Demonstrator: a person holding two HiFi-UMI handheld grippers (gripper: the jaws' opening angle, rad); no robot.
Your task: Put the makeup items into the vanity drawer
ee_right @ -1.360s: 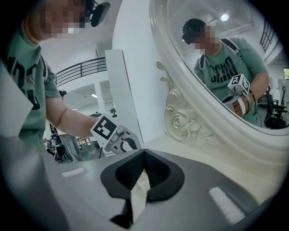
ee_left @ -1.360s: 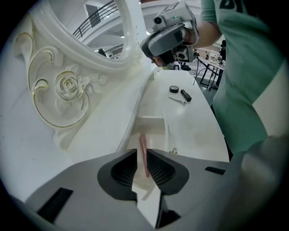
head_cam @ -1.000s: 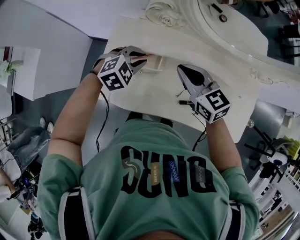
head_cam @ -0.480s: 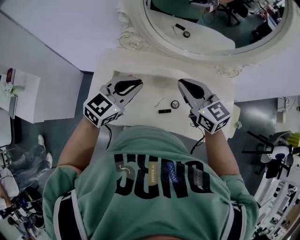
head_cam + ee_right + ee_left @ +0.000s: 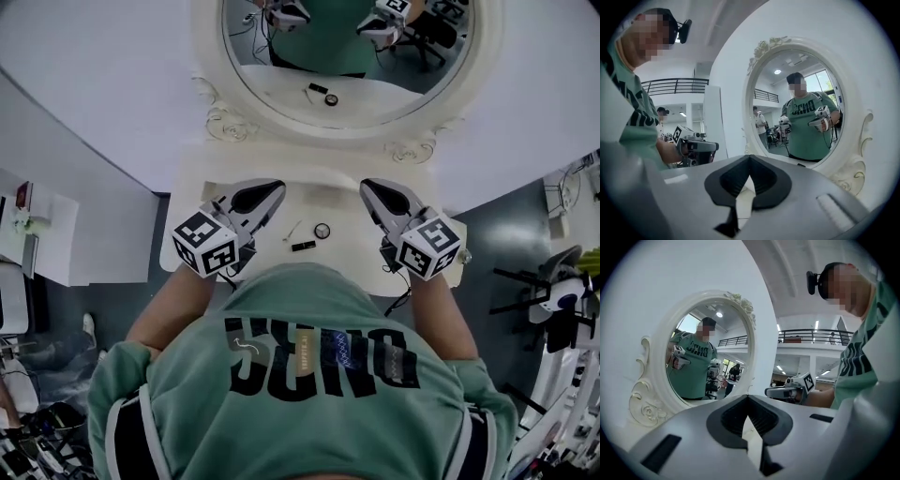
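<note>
Three small makeup items lie on the white vanity top: a round compact, a short black stick and a thin pale stick. My left gripper hovers over the left of the top, left of the items, its jaws shut and empty. Over the right of the top, my right gripper mirrors it, its tips meeting with nothing between them. Both point at the mirror. No drawer shows in any view.
An oval mirror in an ornate white frame stands at the back of the vanity and reflects the person, both grippers and the items. A white wall lies behind it. Grey floor, cables and equipment stands flank the table.
The left gripper has drawn back from the table's left edge to hover level with the right one. The head view has lifted, so the mirror now fills the top.
</note>
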